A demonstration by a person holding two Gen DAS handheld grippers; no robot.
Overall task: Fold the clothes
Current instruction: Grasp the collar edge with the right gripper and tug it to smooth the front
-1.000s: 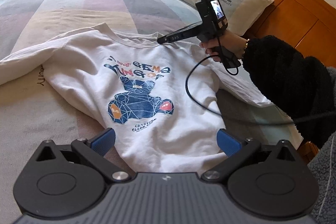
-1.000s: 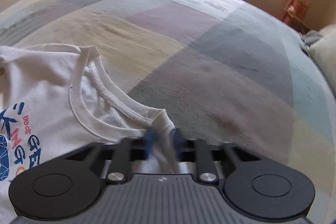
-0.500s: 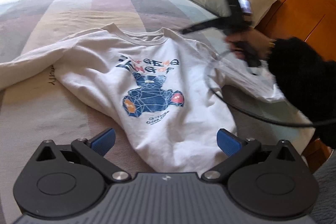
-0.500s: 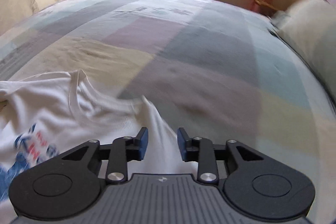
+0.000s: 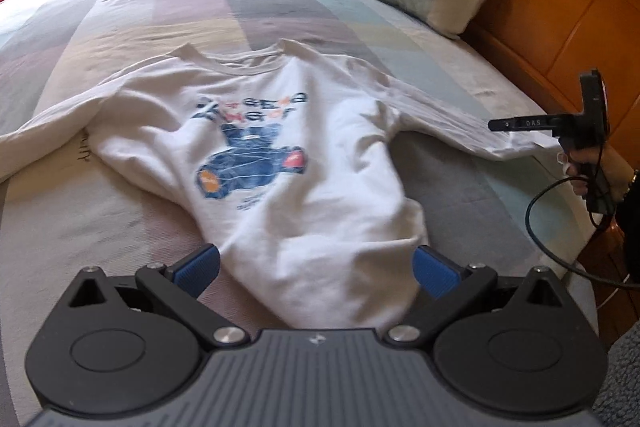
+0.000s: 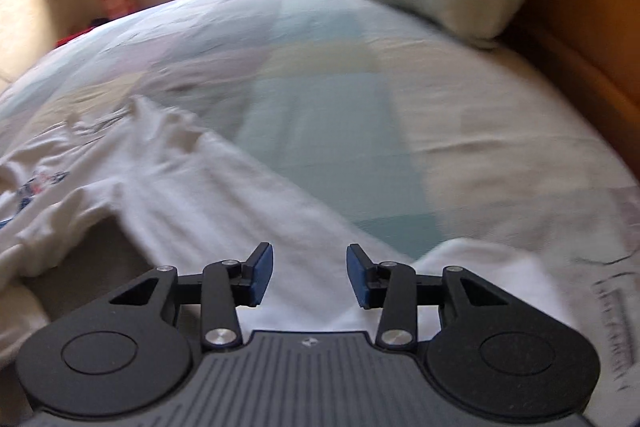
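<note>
White sweatshirt (image 5: 304,163) lies face up on the bed (image 5: 168,11), bear print showing, hem between the spread, empty fingers of the left gripper (image 5: 316,269). Loads of bare quilt beyond the collar. Right gripper (image 6: 310,277) hangs over the sleeve (image 6: 248,211) near the mattress edge, fingers apart, gripping nothing. Only the left view catches the hand (image 5: 596,171) holding it; headboard (image 5: 560,3) is close.

The right tool (image 5: 520,124) bears white letters "DAS" on its arm (the blue print on the white shirt (image 5: 280,163) is too blurred to read).
</note>
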